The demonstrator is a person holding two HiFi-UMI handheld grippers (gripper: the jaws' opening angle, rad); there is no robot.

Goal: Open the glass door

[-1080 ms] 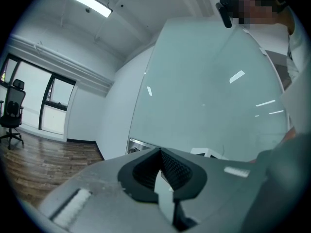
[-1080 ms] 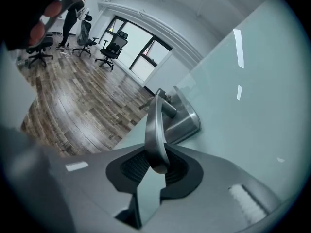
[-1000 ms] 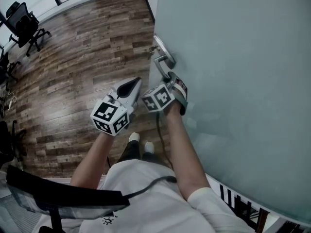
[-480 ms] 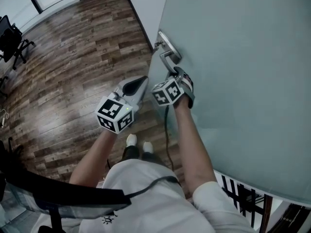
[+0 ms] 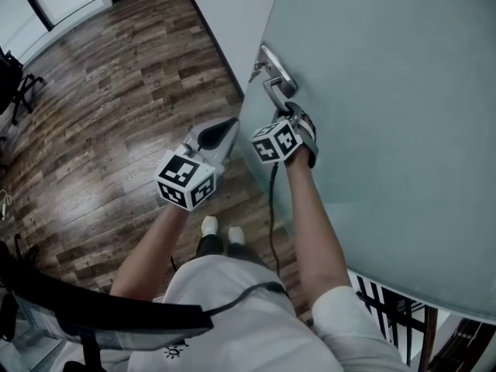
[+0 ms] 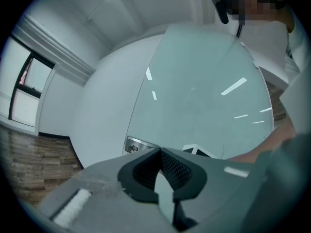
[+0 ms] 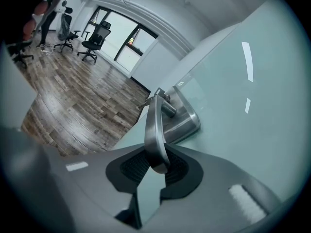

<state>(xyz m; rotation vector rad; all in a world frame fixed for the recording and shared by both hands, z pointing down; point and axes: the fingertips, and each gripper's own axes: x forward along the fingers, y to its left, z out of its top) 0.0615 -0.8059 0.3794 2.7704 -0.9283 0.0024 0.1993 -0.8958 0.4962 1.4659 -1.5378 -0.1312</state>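
Observation:
The frosted glass door (image 5: 387, 91) fills the right of the head view, its free edge toward the wood floor. A steel lever handle (image 5: 271, 90) hangs down from its plate (image 5: 277, 67). My right gripper (image 5: 285, 113) is shut on the lever's lower end; in the right gripper view the lever (image 7: 153, 125) runs down between the black pads (image 7: 138, 166) of that gripper (image 7: 156, 161). My left gripper (image 5: 229, 124) hovers just left of the door's edge, shut and holding nothing. In the left gripper view that gripper (image 6: 159, 152) points level at the door (image 6: 204, 81) and the plate (image 6: 138, 144).
Dark wood floor (image 5: 116, 91) spreads to the left, with a white wall (image 5: 232, 6) beyond the door's edge. Office chairs (image 7: 97, 35) stand far off by the windows. The person's shoes (image 5: 221, 229) are below the grippers; a black railing (image 5: 395, 316) shows at bottom right.
The door's edge and handle have shifted right and up in the head view, my right gripper staying on the lever. The left gripper followed alongside. More white wall shows past the edge.

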